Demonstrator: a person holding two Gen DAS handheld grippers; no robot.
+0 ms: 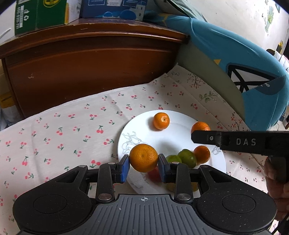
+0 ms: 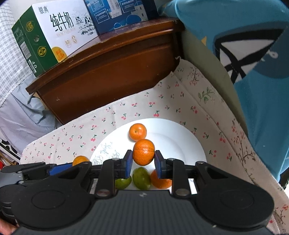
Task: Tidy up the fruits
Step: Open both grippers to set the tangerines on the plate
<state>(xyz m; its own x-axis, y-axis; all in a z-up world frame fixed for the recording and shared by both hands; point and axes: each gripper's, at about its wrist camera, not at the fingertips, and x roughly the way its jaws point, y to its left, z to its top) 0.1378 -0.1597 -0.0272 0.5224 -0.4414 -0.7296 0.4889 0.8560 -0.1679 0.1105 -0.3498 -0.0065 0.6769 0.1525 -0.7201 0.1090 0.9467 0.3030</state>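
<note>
My left gripper [image 1: 144,159] is shut on an orange [image 1: 143,157], held just above the near left rim of a white plate [image 1: 171,139]. My right gripper [image 2: 143,155] is shut on another orange [image 2: 144,152] over the plate's [image 2: 180,137] middle. Loose on the plate lie one orange [image 2: 137,132] at the far side, and two green fruits [image 2: 141,178] and an orange [image 2: 160,179] at the near side. In the left wrist view one of the right gripper's fingers [image 1: 206,138] crosses in front of its orange [image 1: 200,127]. The left gripper [image 2: 72,165] shows at the right wrist view's lower left.
The plate rests on a cherry-print cloth [image 1: 72,126]. A brown wooden board [image 1: 90,68] rises behind it, with a green-and-white carton [image 2: 54,32] and a blue carton [image 2: 119,14] on top. A blue cushion [image 1: 234,63] leans at the right. A hand [image 1: 276,180] holds the right gripper.
</note>
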